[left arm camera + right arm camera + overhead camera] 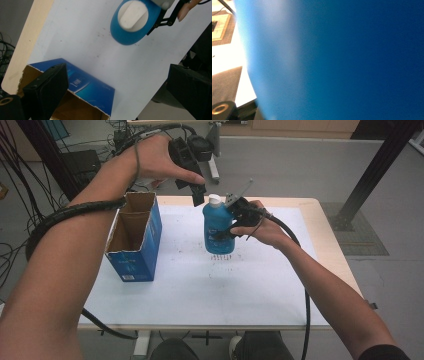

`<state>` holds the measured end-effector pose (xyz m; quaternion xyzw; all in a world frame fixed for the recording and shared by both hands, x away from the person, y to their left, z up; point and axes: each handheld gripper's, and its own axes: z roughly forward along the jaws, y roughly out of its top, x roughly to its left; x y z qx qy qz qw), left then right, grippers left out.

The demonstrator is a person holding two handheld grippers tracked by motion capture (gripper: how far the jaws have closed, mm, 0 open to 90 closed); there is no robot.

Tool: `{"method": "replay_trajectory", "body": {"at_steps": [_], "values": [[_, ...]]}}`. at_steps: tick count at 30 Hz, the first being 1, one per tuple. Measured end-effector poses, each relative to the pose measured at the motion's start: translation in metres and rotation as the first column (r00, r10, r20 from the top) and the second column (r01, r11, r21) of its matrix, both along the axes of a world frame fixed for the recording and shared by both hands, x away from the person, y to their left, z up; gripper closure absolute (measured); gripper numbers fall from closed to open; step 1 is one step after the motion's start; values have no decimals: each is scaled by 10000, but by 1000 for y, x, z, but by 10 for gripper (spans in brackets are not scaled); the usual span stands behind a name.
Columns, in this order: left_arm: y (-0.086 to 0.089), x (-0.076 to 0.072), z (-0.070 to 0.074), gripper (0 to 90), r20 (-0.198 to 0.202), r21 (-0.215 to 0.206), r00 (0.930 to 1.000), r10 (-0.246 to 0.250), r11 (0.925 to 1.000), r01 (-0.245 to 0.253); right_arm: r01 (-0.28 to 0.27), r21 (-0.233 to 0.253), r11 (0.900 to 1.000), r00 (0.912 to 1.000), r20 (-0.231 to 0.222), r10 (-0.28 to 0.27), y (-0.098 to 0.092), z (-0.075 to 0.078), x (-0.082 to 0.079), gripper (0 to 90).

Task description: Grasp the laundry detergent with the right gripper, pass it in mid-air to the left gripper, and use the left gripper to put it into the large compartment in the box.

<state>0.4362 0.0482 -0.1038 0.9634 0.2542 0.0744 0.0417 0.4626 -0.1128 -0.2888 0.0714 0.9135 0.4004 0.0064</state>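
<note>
One blue bottle (217,230) stands upright near the middle of the white worktop (260,285), its long axis vertical and white cap (214,199) up. The right gripper (227,231) seems clamped on its side, though the close view is mostly blur. The left gripper (196,187) hangs just above the cap, jaws wide apart and empty. One open blue carton (136,240) stands to the bottle's left.

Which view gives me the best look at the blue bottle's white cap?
The left gripper view: it looks straight down on the white cap, sharp against the blue bottle. The high view shows the cap small, from the side. The right gripper view shows blurred blue bottle wall at close range.
</note>
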Motion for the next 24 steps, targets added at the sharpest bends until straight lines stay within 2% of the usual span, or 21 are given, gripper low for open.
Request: {"method": "replay_trajectory", "body": {"at_steps": [8,13,24], "values": [[-6,-6,-8,51,-197,193,9992,-350,9992,354,-607,80,9981,9979,210,605,15,-4,-8,436],[-14,-8,-13,50,-356,300,9971,-680,9972,691,-764,168,9969,9965,359,757,17,-3,-10,436],[-27,-13,-21,50,-560,564,9933,-1014,9929,1045,-1059,324,9938,9929,585,1039,19,1,-15,436]]}}
